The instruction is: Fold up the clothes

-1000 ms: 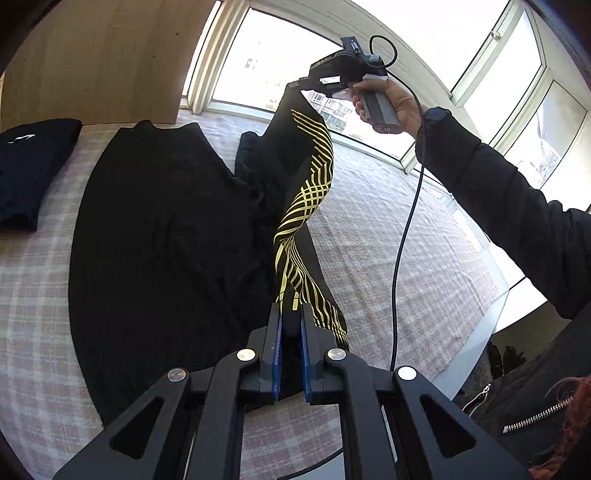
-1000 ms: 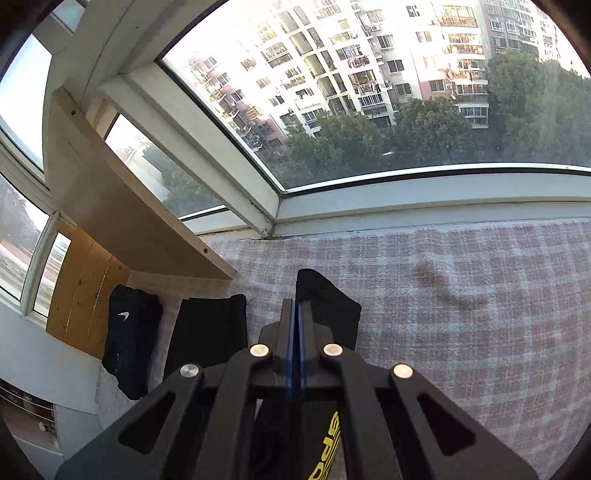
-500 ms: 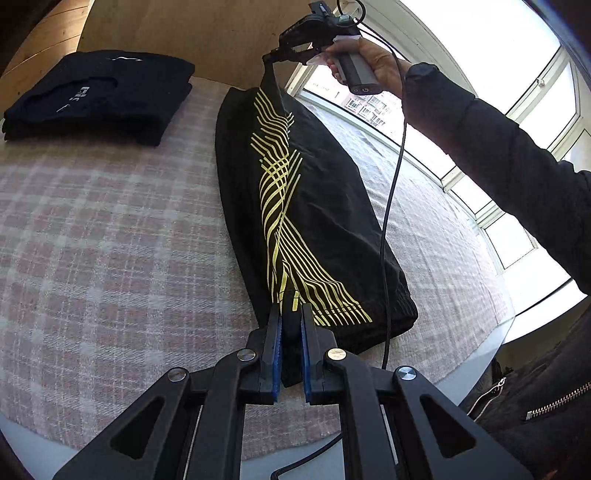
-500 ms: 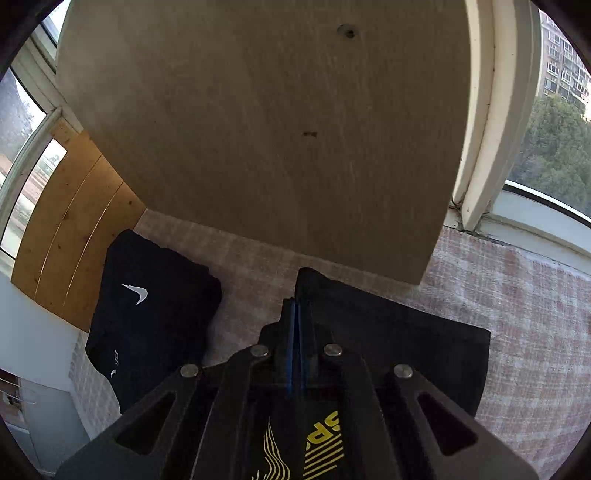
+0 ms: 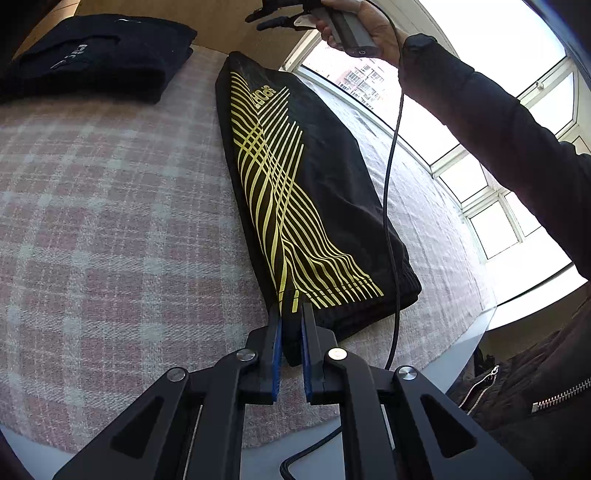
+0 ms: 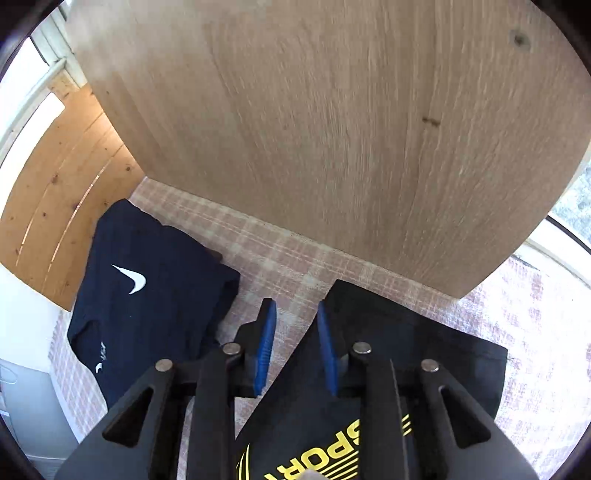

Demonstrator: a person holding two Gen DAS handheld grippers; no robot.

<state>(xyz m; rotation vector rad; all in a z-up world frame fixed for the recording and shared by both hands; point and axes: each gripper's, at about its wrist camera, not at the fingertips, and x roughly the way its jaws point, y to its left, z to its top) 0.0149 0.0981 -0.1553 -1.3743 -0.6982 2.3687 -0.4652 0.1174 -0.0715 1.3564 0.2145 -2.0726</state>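
Observation:
Black sports shorts with yellow curved stripes [image 5: 299, 184] lie flat, folded lengthwise, on the pink plaid cloth [image 5: 110, 221]. My left gripper [image 5: 291, 321] is shut on the near corner of the shorts at the waistband end. My right gripper [image 6: 293, 314] is open and empty, held just above the far corner of the shorts [image 6: 406, 332]; it also shows in the left wrist view [image 5: 269, 18], lifted clear of the garment.
A folded dark navy garment with a white swoosh [image 6: 147, 295] lies to the left; it also shows in the left wrist view [image 5: 96, 55]. A wooden panel [image 6: 332, 129] stands right behind the shorts. Windows run along the right [image 5: 480, 184]. The table edge [image 5: 461, 350] is near right.
The shorts were swung over from hanging and laid flat on the cloth. My right gripper has opened, let go of the far corner and lifted off. My left gripper still holds.

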